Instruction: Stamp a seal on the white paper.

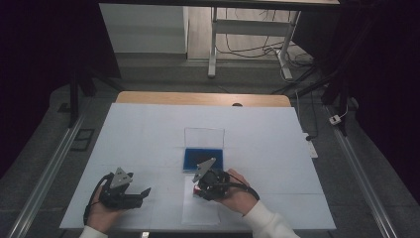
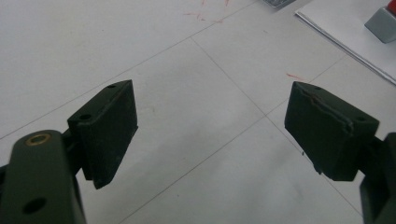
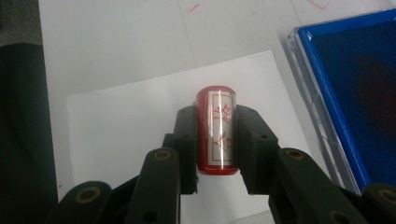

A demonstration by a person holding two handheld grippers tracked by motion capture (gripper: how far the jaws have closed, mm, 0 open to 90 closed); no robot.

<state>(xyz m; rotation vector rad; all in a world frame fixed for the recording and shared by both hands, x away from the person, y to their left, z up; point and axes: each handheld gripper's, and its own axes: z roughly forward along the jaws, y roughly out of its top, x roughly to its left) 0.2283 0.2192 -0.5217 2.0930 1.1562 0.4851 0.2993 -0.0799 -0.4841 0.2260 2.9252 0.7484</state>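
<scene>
A red cylindrical stamp with a clear label of red marks is clamped between the jaws of my right gripper. It is held over a white sheet of paper. From above, the right gripper is near the table's front middle, above the paper. Just behind it lies a blue ink pad in a clear case, its lid standing up. My left gripper is open over bare table, nothing between its pads. It rests at the front left.
A white covering with thin lines and faint red marks spans the table. The wooden table edge shows at the back. A small grey block sits on the paper in the left gripper view. Rails run along both sides.
</scene>
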